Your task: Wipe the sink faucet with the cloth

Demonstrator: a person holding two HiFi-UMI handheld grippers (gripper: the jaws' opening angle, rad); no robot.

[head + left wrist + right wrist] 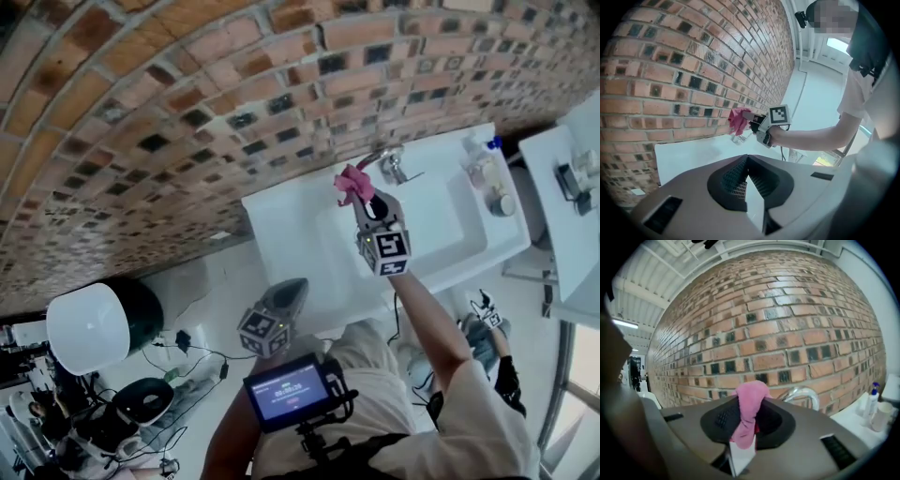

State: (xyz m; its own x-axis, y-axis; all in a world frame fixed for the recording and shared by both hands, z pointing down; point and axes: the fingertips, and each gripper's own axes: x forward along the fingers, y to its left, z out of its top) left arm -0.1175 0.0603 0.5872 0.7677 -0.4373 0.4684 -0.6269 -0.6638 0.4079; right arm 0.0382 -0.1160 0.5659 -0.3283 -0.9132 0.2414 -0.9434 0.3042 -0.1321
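A chrome faucet (389, 161) stands at the back of the white sink (281, 217), against the brick wall. My right gripper (359, 197) is shut on a pink cloth (352, 184) and holds it just left of the faucet spout; I cannot tell whether they touch. In the right gripper view the cloth (749, 413) bulges out between the jaws, with the faucet's curved spout (805, 393) close behind on the right. My left gripper (296, 286) hangs back at the sink's front edge, shut and holding nothing. From the left gripper view (747, 158) the cloth (738, 120) partly hides the faucet.
A soap bottle (478, 159) and a cup (502, 202) stand on the sink's right rim, also in the right gripper view as the bottle (871, 401) and cup (881, 416). A second white counter (561, 220) lies further right. A round black-and-white bin (94, 323) stands left.
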